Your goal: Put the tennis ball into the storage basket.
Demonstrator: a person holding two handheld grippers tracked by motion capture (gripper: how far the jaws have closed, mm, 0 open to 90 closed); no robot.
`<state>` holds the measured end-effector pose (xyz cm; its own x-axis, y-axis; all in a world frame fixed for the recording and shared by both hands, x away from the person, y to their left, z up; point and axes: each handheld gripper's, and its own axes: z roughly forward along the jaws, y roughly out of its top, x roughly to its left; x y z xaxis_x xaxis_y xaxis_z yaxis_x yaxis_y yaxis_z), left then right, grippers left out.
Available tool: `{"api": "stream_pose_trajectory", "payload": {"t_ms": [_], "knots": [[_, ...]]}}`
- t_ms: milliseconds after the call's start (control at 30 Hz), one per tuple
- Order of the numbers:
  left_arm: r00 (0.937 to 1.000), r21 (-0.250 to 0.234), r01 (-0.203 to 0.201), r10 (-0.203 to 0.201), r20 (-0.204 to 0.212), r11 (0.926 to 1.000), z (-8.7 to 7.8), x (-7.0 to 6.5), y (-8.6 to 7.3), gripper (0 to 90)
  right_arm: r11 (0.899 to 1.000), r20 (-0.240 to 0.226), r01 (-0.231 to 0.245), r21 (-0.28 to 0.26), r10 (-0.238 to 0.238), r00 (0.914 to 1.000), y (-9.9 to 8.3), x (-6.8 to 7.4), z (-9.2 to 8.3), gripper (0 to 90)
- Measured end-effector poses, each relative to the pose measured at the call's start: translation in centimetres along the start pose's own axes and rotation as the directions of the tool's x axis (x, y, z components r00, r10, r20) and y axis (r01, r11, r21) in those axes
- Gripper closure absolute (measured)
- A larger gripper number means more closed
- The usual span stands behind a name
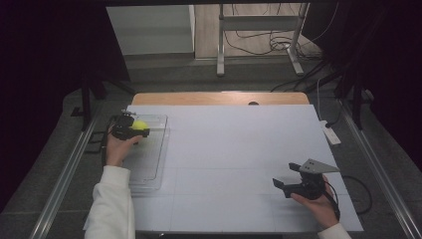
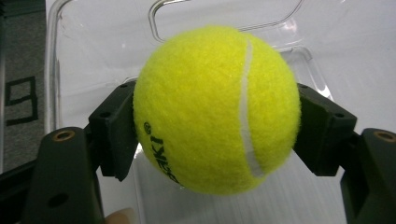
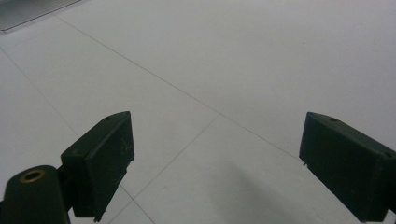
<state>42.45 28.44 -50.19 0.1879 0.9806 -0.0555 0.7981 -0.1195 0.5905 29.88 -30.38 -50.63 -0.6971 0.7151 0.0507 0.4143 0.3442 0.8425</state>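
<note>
The left tongs are clamped on a yellow ball, one pad pressing each side. They hold it over the far end of a clear tray at the left of the counter. The right tongs gape wide with nothing between them, near the counter's right front corner.

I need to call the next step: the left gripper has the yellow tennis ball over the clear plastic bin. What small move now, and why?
Probably lower it slightly, then open: the left gripper clamps the yellow tennis ball above the clear plastic bin, while the right gripper stands open with nothing between its jaws.
</note>
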Motion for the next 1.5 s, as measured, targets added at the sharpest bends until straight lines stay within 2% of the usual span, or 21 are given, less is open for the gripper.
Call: {"api": "stream_pose_trajectory", "payload": {"t_ms": [200,333,600,1000,1167,1333,1500], "knots": [[0.9981,0.026,-0.038,0.039,-0.048,0.9989,0.4,-0.5,0.0,26.5,1.0,-0.001,0.001,0.001,-0.001,1.0,0.0,0.0,0.0,10.4],[0.9941,0.052,-0.07,0.074,-0.08,0.9962,0.7,-0.8,0.1,26.5,1.0,0.002,0.0,0.001,0.0,1.0,0.0,0.0,0.0,10.5],[0.9886,0.082,-0.102,0.11,-0.103,0.9915,1.1,-1.3,0.1,26.1,1.0,0.003,0.0,-0.001,0.0,1.0,0.0,0.0,0.0,10.5],[0.9861,0.086,-0.112,0.122,-0.113,0.9899,1.3,-1.5,0.0,22.8,1.0,0.003,0.0,0.001,0.0,1.0,0.0,0.0,0.0,10.5],[0.9868,0.071,-0.102,0.11,-0.119,0.9922,1.1,-1.5,0.1,18.4,1.0,0.003,0.001,0.001,-0.001,1.0,0.0,0.0,0.0,10.5],[0.9897,0.02,-0.093,0.095,-0.108,0.9955,0.4,-1.4,0.3,16.0,1.0,0.003,0.0,0.0,0.0,1.0,0.0,0.0,0.0,10.5],[0.9946,-0.048,-0.081,0.077,-0.069,0.9956,-0.3,-1.8,0.5,14.5,1.0,0.003,0.001,-0.002,-0.001,1.0,0.0,0.0,-0.1,10.5]]}}
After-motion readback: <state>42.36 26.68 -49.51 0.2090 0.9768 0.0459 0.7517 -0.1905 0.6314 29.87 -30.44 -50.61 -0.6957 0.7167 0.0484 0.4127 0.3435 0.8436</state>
